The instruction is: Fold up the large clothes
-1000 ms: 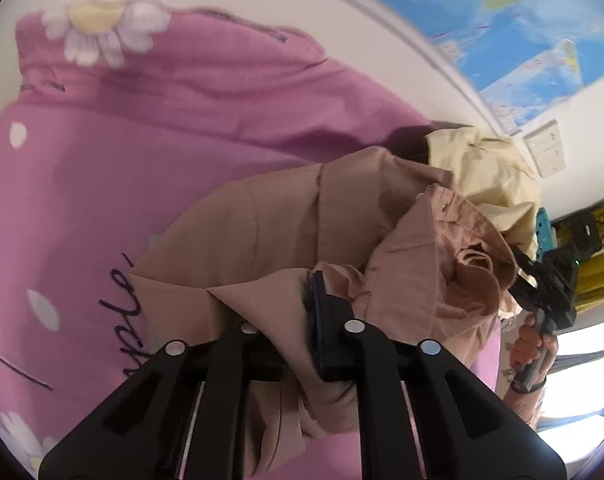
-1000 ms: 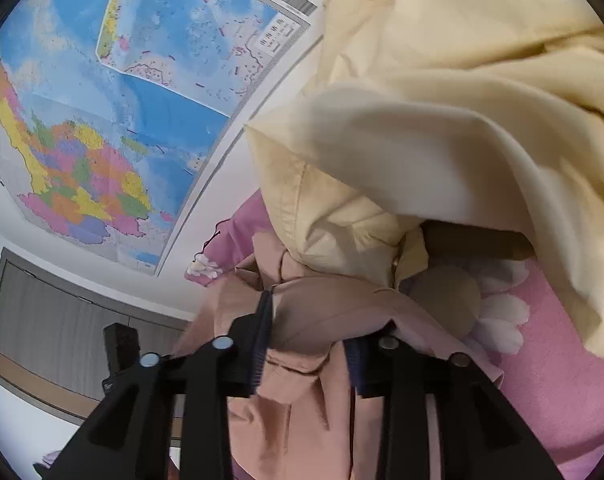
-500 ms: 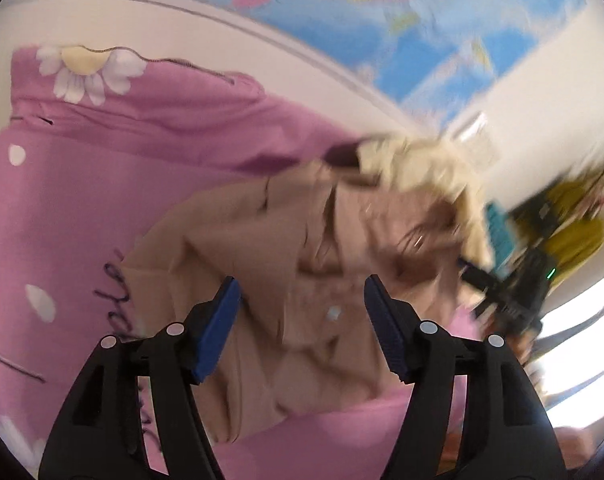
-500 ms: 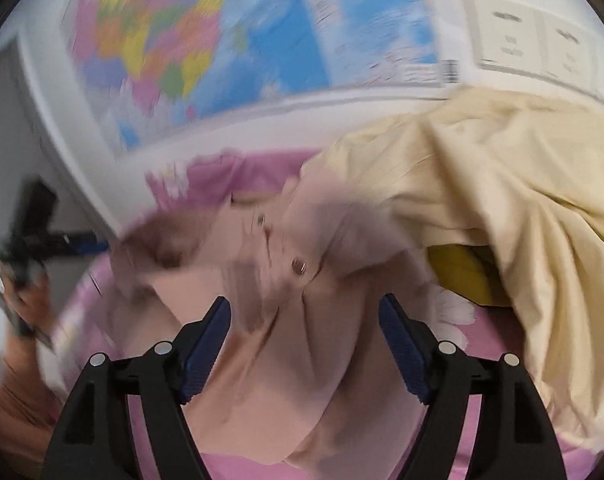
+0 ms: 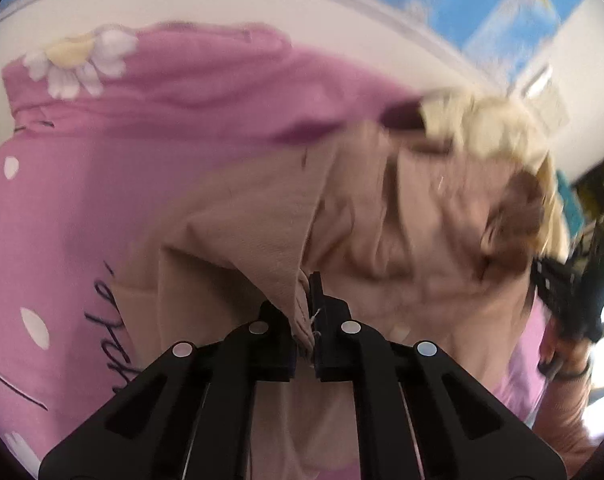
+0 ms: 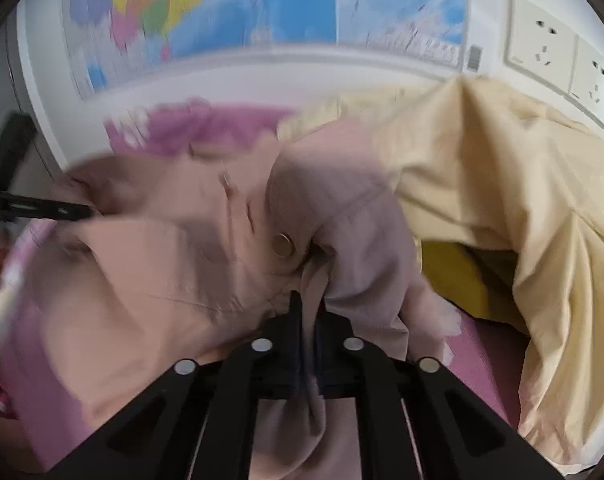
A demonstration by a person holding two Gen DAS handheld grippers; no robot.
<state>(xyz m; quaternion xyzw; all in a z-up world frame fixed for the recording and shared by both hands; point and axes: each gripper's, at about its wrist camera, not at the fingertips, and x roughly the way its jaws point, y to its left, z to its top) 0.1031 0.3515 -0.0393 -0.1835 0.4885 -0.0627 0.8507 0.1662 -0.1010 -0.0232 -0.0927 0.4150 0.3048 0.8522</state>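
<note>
A beige-pink buttoned garment [image 5: 374, 216] [image 6: 173, 264] lies crumpled on a pink bedspread [image 5: 101, 184] with daisy prints. My left gripper [image 5: 306, 312] is shut on a fold of its cloth near the bottom middle of the left wrist view. My right gripper [image 6: 310, 320] is shut on another bunch of the same garment, just below a metal snap button [image 6: 282, 245]. In the left wrist view the right gripper [image 5: 566, 292] shows at the far right, held by a hand. The left gripper [image 6: 33, 210] reaches in from the left edge of the right wrist view.
A pale yellow garment [image 6: 502, 200] is heaped at the right, over something mustard yellow [image 6: 462, 280]. A world map [image 6: 261, 8] and wall sockets [image 6: 558, 48] are on the white wall behind the bed.
Both grippers opened wide half a second ago, letting go of the beige garment, and have now shut on new folds of it. The right wrist view has rolled so the wall sits level.
</note>
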